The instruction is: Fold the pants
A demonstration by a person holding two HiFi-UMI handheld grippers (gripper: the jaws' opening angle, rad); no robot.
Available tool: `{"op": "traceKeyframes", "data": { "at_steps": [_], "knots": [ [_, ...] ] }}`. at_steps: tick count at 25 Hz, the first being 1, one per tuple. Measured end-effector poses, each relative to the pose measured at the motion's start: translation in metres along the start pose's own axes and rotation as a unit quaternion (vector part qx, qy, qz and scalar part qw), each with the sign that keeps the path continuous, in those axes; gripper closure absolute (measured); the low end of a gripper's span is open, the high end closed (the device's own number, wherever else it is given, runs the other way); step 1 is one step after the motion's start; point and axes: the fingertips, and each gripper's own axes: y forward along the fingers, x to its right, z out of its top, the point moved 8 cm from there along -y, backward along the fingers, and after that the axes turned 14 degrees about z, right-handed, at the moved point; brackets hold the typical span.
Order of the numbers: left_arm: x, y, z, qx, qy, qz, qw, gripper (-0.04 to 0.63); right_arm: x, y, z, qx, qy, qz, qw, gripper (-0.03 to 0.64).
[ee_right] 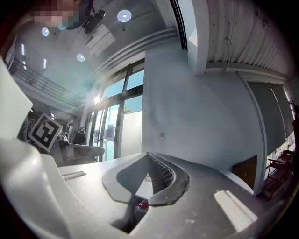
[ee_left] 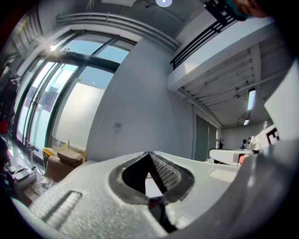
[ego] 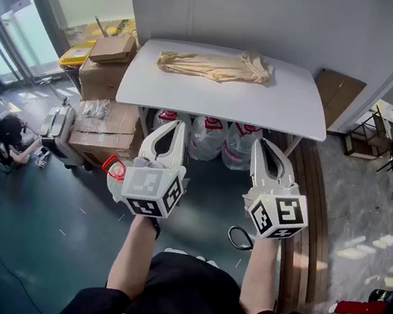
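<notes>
1. Left tongs point(ego: 175, 128) are shut, both tips pressed together into one point, and nothing sits between them. The left gripper view says the same: jaw against jaw, with only a sliver of white surface showing through the hollow behind the tips.
2. Right tongs point(ego: 262, 147), same story: closed on themselves, empty, held level beside the left pair with a clear gap between the two.
3. Both pairs are held out in front of the person's body and aimed at the white desk point(ego: 221, 100). In the head view their tips show just below its near edge, and neither pair touches it.
4. Now the pants point(ego: 216, 66): cream-coloured, lying on the desk toward its far side, close to the wall. They are bunched into a long, crumpled strip running left to right, with a thicker heap at the right end.
5. So the pants lie ahead of both tongs and well apart from them, with the bare near half of the desk in between. The strip's left end sits roughly ahead of the left tongs, and its heaped right end roughly ahead of the right tongs.
6. Around the edges: plastic bags point(ego: 208, 136) stand under the desk, cardboard boxes point(ego: 107, 88) are stacked at its left, and a person point(ego: 7, 142) crouches on the floor point(ego: 39, 238) at the far left.
</notes>
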Motion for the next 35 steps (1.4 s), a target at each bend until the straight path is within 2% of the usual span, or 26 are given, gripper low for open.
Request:
{"op": "traceKeyframes", "data": {
  "at_steps": [11, 21, 28, 35],
  "knots": [
    [0.009, -0.016, 0.002, 0.003, -0.002, 0.008, 1.0, 0.595, 0.007, -0.015, 0.001, 0.0, 0.006, -0.017, 1.0, 0.614],
    [0.03, -0.039, -0.004, 0.007, 0.004, 0.012, 0.9999, 0.595, 0.01, -0.055, 0.005, 0.026, 0.007, -0.022, 0.999, 0.614],
    [0.066, -0.056, -0.015, -0.002, 0.008, -0.003, 1.0, 0.595, 0.02, -0.095, 0.009, 0.034, 0.023, -0.022, 0.999, 0.614],
    [0.083, -0.061, -0.021, 0.009, 0.012, -0.013, 0.9998, 0.595, 0.025, -0.111, 0.006, 0.039, 0.009, -0.024, 0.999, 0.614]
  ]
}}
